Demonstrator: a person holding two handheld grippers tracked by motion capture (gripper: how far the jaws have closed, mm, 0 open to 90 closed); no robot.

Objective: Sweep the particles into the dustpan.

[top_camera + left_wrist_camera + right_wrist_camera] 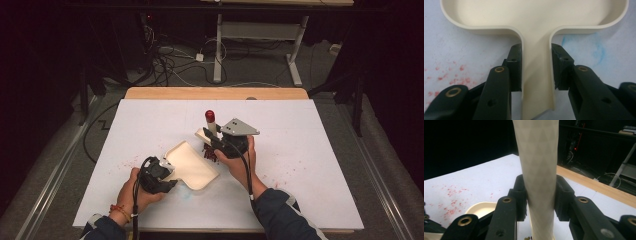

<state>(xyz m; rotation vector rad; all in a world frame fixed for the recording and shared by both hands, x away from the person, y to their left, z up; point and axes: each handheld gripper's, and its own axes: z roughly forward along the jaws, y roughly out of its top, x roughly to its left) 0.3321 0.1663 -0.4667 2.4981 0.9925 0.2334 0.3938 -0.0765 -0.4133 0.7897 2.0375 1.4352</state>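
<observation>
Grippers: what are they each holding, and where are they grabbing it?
The left gripper clamps the cream dustpan by its narrow handle. The right gripper clamps the brush by its cream handle, below the red tip.

Dark room, cables [170,62] on floor, desk frame [260,35].

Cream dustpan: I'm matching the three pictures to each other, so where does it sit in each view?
High view: the cream dustpan lies near the table's centre, handle end at the left tongs.
Left gripper view: the pan spans the top; its handle runs down between the shut tongs.
Right gripper view: a curved piece of its rim at lower left.
Shared landmark: the red specks on the white table cover.
</observation>
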